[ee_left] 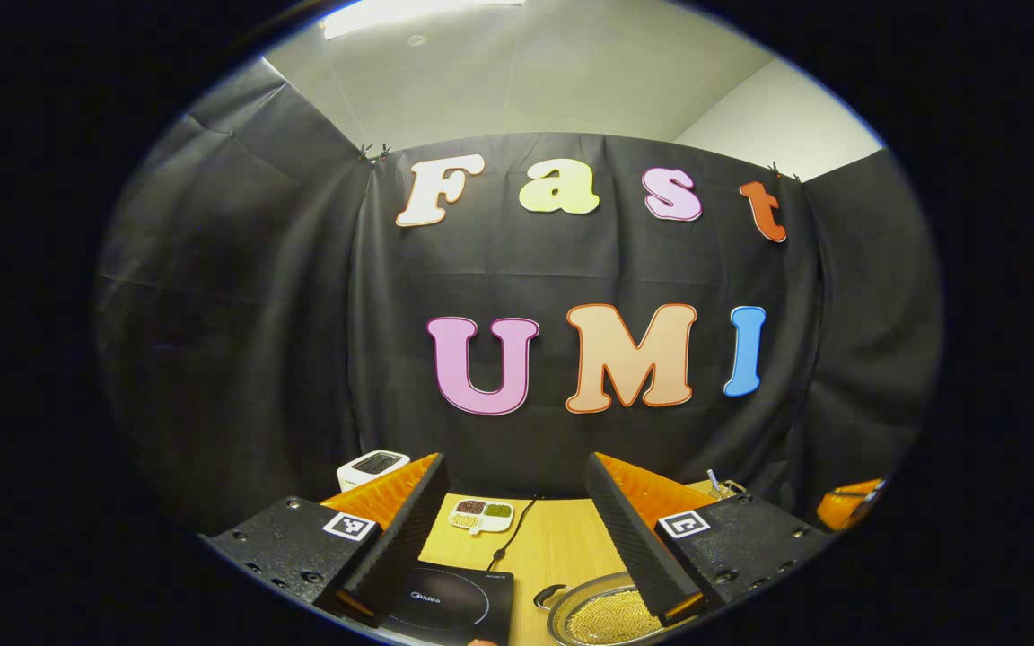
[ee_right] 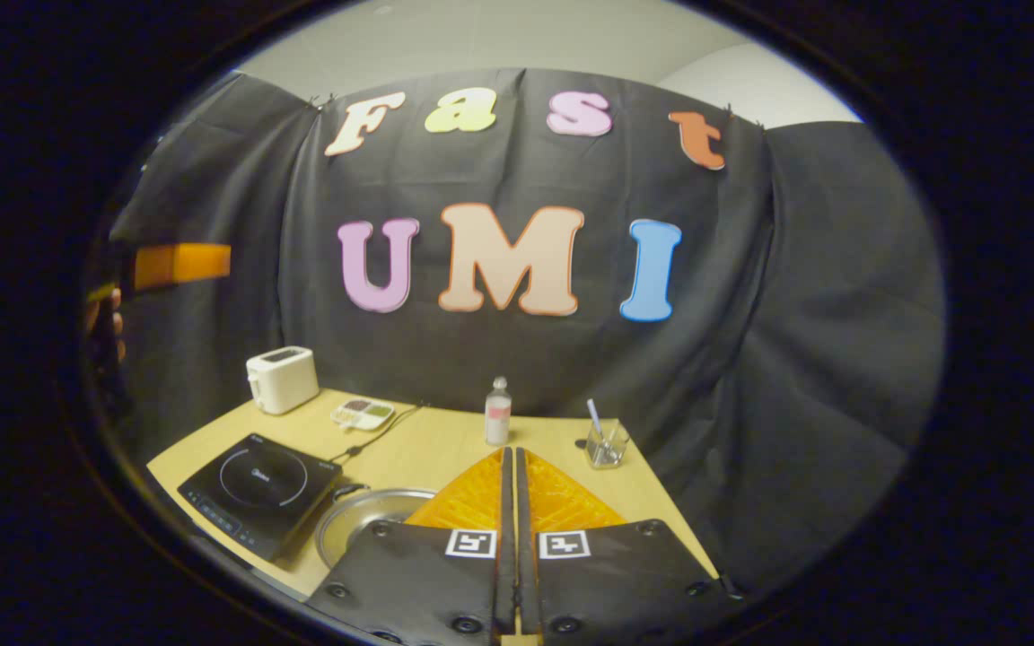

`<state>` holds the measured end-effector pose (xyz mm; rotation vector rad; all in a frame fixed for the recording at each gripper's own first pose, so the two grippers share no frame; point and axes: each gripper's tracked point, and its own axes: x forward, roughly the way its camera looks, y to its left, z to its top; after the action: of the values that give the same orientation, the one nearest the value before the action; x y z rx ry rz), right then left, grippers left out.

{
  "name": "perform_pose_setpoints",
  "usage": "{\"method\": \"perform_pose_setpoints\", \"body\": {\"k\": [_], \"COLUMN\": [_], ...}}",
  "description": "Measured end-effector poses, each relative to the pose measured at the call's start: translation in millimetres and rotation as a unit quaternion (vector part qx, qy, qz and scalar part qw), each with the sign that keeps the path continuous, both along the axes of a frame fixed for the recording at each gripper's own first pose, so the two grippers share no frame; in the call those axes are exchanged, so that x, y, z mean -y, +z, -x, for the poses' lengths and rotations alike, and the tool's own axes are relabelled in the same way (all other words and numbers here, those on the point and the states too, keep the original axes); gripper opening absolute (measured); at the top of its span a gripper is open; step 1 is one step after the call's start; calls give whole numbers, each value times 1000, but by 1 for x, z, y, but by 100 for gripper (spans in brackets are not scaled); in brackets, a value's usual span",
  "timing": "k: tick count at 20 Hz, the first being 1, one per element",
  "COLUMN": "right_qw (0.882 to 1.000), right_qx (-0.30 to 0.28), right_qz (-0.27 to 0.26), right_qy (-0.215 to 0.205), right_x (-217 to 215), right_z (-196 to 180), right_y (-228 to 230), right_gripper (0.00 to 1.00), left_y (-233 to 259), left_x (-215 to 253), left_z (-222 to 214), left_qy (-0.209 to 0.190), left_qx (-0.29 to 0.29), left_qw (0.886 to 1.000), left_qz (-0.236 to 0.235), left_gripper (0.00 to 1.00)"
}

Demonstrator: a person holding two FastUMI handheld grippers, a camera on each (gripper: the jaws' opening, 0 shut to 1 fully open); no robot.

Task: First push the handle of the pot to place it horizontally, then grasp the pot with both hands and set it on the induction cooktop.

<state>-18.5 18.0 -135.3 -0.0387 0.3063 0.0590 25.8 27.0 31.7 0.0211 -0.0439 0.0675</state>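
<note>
Right gripper view: pot (ee_right: 364,525) apparently just beside induction cooktop (ee_right: 258,489).

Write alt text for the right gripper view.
The right gripper, its two orange fingers closed together on nothing, hangs above a wooden table beside a steel pot. A black induction cooktop lies left of the pot; a white toaster, a small sectioned dish, a bottle and a glass with a utensil stand farther back.

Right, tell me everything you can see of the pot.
The pot is a shallow round pan of shiny metal sitting on the wooden table, just right of the black cooktop, not on it. The left gripper view shows small yellowish grains filling it and a dark handle on its cooktop side. Neither gripper touches it.
</note>
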Motion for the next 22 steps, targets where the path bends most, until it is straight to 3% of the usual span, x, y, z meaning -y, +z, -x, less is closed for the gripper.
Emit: {"method": "perform_pose_setpoints", "body": {"k": [4, 10, 17, 22], "right_qw": [996, 977, 946, 939], "right_qx": [-82, -206, -314, -335], "right_qz": [1, 4, 2, 2], "right_qy": [21, 51, 85, 79], "right_x": [-7, -15, -23, -15], "right_z": [21, 56, 96, 89], "right_y": [-72, -170, -233, -251], "right_gripper": [3, 3, 4, 3], "left_y": [2, -2, -5, -10], "left_x": [-4, -9, -18, -27], "left_z": [1, 5, 10, 14], "left_qy": [6, 16, 33, 50], "left_qx": [2, -3, -9, -13], "left_qw": [1000, 1000, 999, 999], "left_qz": [-4, -11, -11, -11], "left_gripper": [98, 98, 98, 98]}}
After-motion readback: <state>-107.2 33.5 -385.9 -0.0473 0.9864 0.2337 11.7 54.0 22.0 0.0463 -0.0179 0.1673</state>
